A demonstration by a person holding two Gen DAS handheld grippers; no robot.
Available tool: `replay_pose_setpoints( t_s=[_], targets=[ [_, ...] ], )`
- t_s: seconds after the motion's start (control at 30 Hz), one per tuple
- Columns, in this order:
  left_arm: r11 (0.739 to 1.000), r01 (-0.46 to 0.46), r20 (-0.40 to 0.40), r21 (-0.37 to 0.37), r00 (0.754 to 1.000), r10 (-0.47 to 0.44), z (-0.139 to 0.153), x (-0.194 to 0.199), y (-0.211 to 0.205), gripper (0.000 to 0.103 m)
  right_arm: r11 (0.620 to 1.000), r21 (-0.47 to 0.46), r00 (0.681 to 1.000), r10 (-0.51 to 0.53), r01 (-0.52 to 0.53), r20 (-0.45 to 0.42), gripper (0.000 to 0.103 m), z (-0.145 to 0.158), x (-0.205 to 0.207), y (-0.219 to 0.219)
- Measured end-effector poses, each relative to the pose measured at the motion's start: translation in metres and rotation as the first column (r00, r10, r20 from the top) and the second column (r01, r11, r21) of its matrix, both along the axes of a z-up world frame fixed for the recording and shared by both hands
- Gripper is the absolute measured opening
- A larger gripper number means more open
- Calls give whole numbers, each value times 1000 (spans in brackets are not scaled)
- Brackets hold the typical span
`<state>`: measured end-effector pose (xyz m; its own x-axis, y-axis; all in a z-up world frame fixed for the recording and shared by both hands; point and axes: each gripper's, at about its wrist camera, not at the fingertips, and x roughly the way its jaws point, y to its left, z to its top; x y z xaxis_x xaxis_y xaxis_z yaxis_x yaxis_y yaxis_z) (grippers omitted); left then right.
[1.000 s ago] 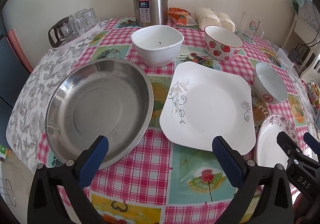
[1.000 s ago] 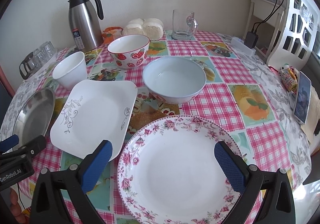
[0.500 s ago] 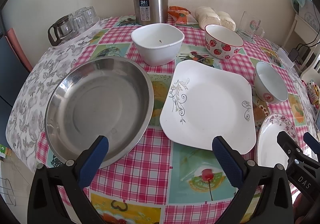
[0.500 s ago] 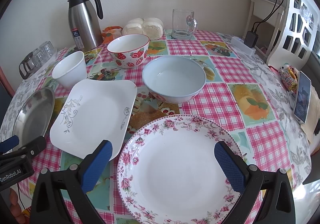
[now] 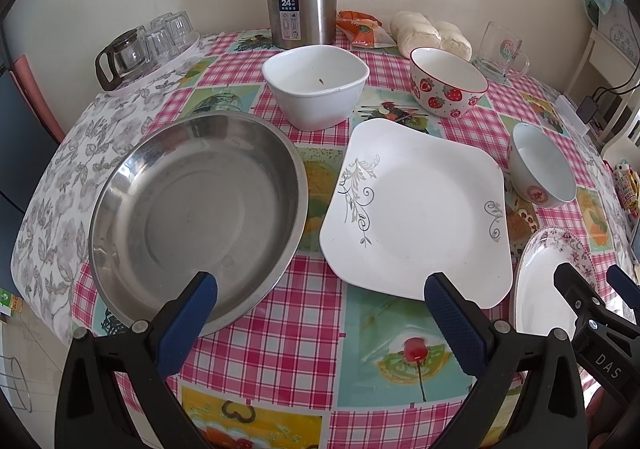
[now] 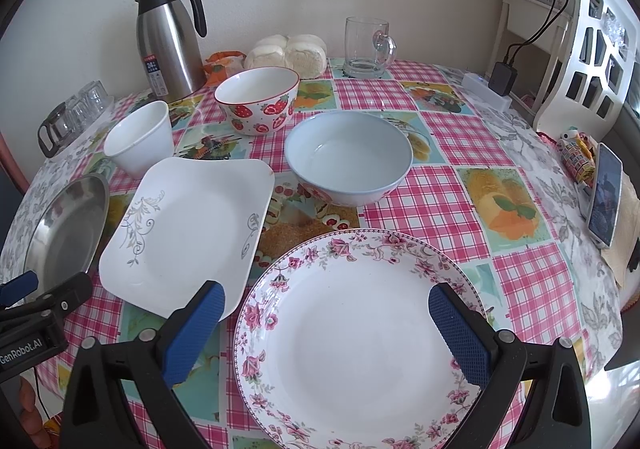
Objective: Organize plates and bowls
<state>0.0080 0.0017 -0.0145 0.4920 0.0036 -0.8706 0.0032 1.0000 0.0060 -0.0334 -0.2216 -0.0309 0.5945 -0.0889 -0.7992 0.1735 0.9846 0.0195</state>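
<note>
2 grippers, left (image 5: 320, 301) and right (image 6: 326, 307), jaws spread wide, hover over plates: steel (image 5: 196, 221), square (image 5: 420, 209), floral (image 6: 352, 337).

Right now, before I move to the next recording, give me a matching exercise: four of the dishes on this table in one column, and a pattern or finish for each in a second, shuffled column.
Dishes
1. square plate
2. round plate
3. back bowl beside the buns
4. metal pan

Finish
A. red strawberries on the outside
B. pink flowers around the rim
C. bare shiny steel
D. grey scrolls at two corners

Pairs: 1-D, 2-B, 3-A, 4-C
</note>
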Motion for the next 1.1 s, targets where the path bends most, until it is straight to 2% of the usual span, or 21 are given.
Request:
replay_pose_setpoints(
  t_s=[0.47,0.6,0.67,0.73,0.83,0.93,1.1],
  targets=[
    [1000,-10,15,-13,1000,10,1,-2,3,103,1000,0,1000,4,-4,1,103,0,0,1],
    [997,-70,69,-18,995,71,13,-4,15,103,999,1,998,48,-48,46,103,8,-2,9],
    [989,-147,133,30,981,142,22,-5,24,103,996,-10,992,92,-91,86,103,14,-4,18],
    [976,-213,186,30,961,204,30,-8,37,103,991,-19,985,131,-129,116,103,19,-4,29],
    [955,-295,198,-17,936,292,34,-11,60,103,987,-9,976,162,-162,143,103,24,-4,41],
    [935,-353,220,-19,911,349,37,-13,76,103,979,41,967,189,-199,171,103,28,-2,50],
    [913,-400,210,-75,889,407,33,-12,105,103,962,66,948,246,-264,199,103,30,-1,72]
  ],
)
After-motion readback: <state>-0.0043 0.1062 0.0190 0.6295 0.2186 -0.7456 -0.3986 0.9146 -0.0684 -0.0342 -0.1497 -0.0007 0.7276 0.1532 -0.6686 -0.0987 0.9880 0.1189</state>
